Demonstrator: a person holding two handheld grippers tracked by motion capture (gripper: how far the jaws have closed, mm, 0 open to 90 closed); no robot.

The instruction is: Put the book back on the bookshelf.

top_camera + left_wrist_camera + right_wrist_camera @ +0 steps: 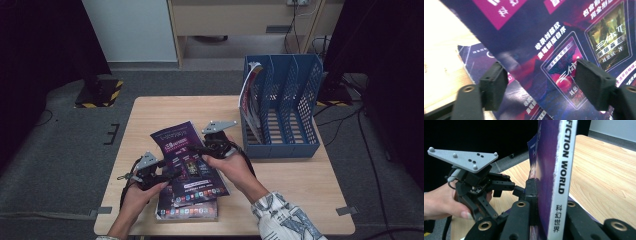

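Listing left to right: left gripper (pixel 170 173), jaws apart, straddling the lower edge of the raised magazine (pixel 187 157) without pressing it. Right gripper (pixel 196 148), clamped on that magazine's spine, holding it tilted above a second magazine (pixel 187 210) lying on the table (pixel 300 180). Blue file rack (pixel 282 107), far right, well apart.

A dark purple magazine cover (pixel 564 47) stretches from 12 to 5 o'clock behind two parted black jaws; pale table (pixel 441 62) sits at 9 o'clock.
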